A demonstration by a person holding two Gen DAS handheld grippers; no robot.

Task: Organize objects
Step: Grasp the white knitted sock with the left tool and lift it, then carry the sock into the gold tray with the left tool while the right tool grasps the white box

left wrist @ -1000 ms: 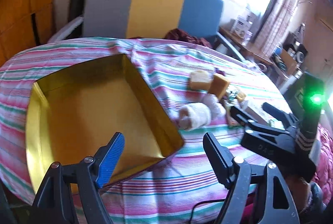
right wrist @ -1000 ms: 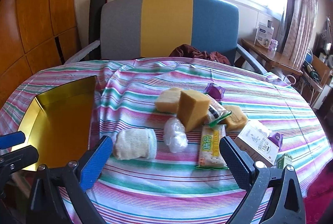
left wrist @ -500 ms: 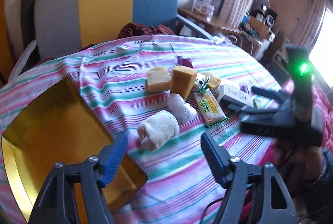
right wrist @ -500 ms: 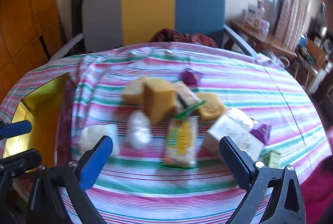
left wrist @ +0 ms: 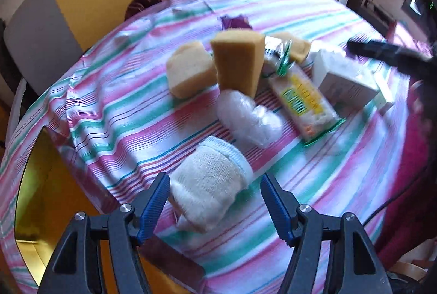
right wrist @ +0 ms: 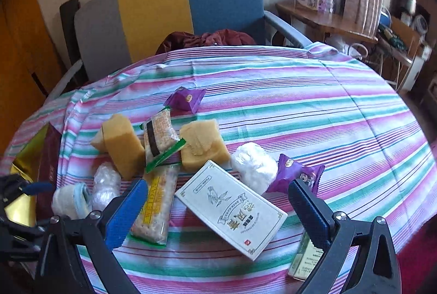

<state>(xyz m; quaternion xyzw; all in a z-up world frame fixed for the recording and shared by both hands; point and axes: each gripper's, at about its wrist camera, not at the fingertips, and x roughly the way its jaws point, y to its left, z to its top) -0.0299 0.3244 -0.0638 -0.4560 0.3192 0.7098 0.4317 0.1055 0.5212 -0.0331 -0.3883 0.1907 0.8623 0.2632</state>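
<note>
My left gripper (left wrist: 215, 197) is open, its fingers on either side of a rolled white sock (left wrist: 209, 182) on the striped tablecloth, not closed on it. The sock also shows in the right wrist view (right wrist: 69, 199). The gold tin (left wrist: 41, 184) lies at the left. My right gripper (right wrist: 215, 209) is open above a white tea box (right wrist: 232, 208). Yellow sponges (right wrist: 124, 147), cracker packets (right wrist: 154, 205), clear plastic bundles (right wrist: 254, 165) and purple sweets (right wrist: 297, 175) lie around it.
A grey, yellow and blue chair (right wrist: 169, 7) stands behind the table with a dark red cloth (right wrist: 207, 38) on its seat. A small green packet (right wrist: 304, 258) lies near the front edge. A wooden side table (right wrist: 327, 20) stands at the right.
My left gripper has swung right from the gold tin and moved down around the sock. My right gripper has moved right and closer, over the white box.
</note>
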